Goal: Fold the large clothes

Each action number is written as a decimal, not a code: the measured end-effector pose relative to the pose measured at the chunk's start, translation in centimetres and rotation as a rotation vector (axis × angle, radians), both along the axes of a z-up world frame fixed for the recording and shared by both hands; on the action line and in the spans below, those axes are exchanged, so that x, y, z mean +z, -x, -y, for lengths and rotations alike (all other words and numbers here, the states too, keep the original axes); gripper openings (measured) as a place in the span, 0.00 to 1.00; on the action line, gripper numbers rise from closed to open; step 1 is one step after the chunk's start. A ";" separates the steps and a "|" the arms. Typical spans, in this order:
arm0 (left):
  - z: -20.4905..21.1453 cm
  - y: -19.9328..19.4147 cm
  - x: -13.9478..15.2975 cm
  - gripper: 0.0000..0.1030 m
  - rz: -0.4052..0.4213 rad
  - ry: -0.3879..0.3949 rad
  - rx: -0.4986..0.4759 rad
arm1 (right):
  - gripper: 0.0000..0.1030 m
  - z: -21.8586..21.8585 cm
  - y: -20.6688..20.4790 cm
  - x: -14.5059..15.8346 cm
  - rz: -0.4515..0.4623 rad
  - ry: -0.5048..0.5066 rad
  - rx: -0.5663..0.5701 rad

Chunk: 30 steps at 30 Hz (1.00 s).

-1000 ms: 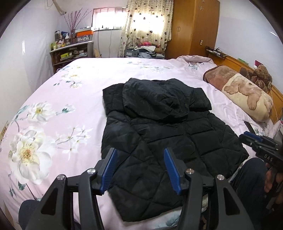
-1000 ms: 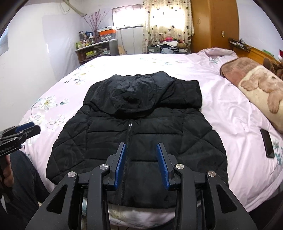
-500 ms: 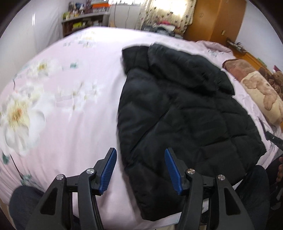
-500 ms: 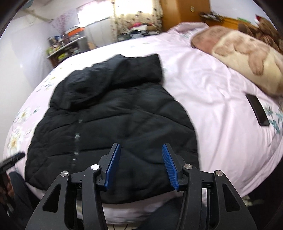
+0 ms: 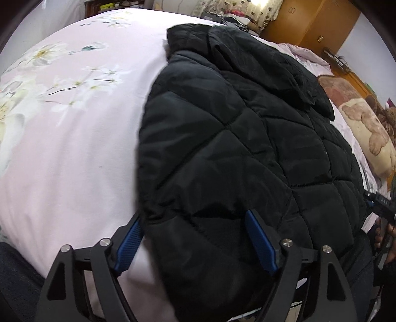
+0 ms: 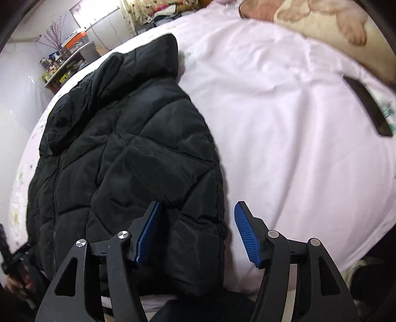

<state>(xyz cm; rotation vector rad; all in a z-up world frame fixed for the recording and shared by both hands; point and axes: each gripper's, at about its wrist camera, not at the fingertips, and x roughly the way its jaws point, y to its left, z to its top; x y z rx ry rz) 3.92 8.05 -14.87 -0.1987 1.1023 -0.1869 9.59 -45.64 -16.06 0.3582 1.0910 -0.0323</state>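
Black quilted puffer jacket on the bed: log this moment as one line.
black quilted puffer jacket flat on pink floral bedspread | left gripper open, straddling hem corner | right gripper open, straddling hem corner | no grasp yet

A black quilted jacket [image 5: 247, 153] lies flat on a pink floral bedspread [image 5: 69, 138], filling the near middle of the bed. To its left, bare bedspread runs out to the bed's edge. To its right, more bare spread [image 6: 284, 128] is open until a dark flat phone [image 6: 368, 106] and a bear-print pillow [image 6: 321, 22] near the headboard — 2 obstacles on that side. The left gripper [image 5: 193, 237] spreads wide over the jacket's near left hem corner; the right gripper [image 6: 195, 230] spreads wide over the near right corner.
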 end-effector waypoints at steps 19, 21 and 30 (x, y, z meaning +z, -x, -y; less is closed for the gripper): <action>-4.4 3.1 8.8 0.15 0.176 0.033 0.015 | 0.11 -4.0 3.5 6.0 0.060 -0.189 0.116; -5.5 3.9 8.8 0.15 0.172 0.056 0.020 | 0.11 -4.5 4.5 6.0 0.059 -0.186 0.120; -5.8 5.7 10.7 0.14 0.202 0.127 -0.011 | 0.11 -3.8 7.3 8.0 0.094 -0.210 0.075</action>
